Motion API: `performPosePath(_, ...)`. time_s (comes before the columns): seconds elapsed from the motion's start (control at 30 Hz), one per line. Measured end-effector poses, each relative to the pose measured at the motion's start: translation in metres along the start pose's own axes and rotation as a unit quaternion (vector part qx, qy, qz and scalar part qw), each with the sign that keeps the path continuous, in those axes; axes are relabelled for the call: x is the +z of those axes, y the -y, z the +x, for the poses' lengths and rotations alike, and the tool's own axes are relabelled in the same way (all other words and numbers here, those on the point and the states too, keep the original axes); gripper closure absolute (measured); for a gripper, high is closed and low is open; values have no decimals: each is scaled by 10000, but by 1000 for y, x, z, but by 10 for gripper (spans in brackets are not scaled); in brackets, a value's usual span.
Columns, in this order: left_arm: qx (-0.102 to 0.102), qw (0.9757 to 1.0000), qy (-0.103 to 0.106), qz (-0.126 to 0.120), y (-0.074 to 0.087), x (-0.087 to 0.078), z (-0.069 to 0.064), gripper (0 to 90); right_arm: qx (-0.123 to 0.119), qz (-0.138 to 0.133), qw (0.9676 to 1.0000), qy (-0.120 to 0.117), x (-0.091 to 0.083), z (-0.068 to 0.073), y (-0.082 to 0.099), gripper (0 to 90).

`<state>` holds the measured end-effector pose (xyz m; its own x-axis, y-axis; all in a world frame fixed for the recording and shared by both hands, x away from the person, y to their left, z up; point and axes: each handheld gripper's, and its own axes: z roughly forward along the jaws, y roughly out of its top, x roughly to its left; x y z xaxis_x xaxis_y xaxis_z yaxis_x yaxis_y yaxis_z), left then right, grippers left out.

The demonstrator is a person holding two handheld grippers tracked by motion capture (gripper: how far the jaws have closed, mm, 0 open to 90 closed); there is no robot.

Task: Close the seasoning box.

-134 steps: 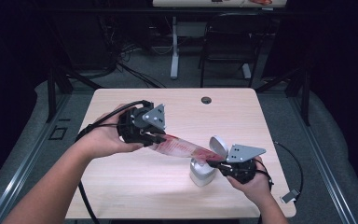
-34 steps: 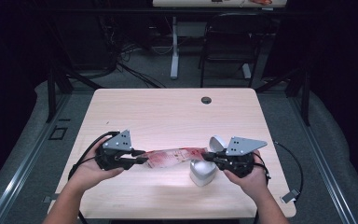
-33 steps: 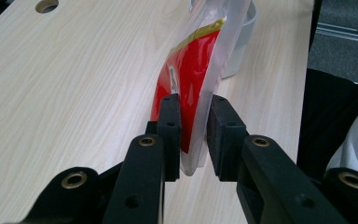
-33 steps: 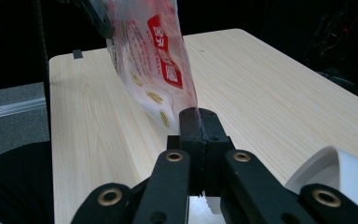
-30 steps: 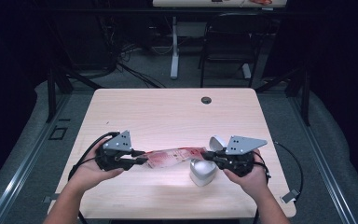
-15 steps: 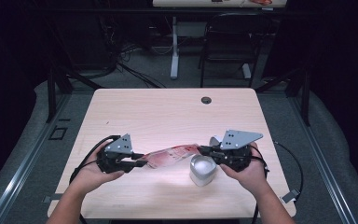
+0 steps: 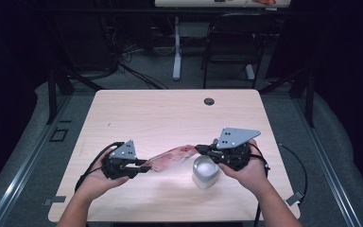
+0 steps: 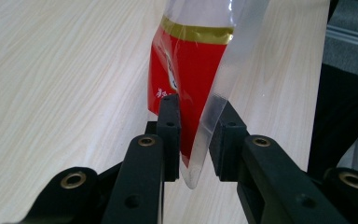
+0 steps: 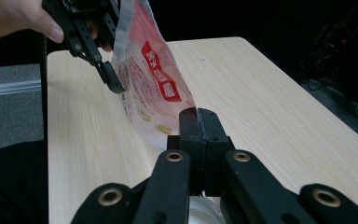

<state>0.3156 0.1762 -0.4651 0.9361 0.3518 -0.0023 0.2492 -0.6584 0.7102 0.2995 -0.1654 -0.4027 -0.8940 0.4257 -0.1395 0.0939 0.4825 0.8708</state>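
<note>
A red-and-clear plastic pouch (image 7: 172, 156) hangs stretched between my two grippers, just above the wooden table (image 7: 170, 113). My left gripper (image 7: 146, 168) has one end of the pouch (image 8: 191, 70) between its jaws; they stand a little apart, with the film against both pads. My right gripper (image 7: 199, 149) is shut tight on the other end, and the pouch (image 9: 154, 79) slopes away from it toward the left gripper (image 9: 109, 70). A white lidded cup (image 7: 204, 171) stands right under the right gripper.
A round cable hole (image 7: 209, 101) sits near the table's far edge. Beyond the table are a dark chair (image 7: 227, 52) and a desk leg (image 7: 176, 52). Cables trail from both grippers toward the front edge.
The left gripper has sunk toward the table while the right one has risen, so the pouch now slopes up toward the right. Both grips are unchanged.
</note>
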Motion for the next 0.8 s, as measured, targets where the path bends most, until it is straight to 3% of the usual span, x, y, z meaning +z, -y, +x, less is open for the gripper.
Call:
performPosePath(0.4,-255,9995,-23,-193,14,11,0,763,-310,142,9994,32,8,6,-24,900)
performPosePath(0.57,-258,9996,-50,-98,17,16,0,764,-457,224,9987,35,13,10,-33,900)
performPosePath(0.8,-346,9992,-81,-176,20,22,1,766,-558,270,9981,51,18,13,-38,900)
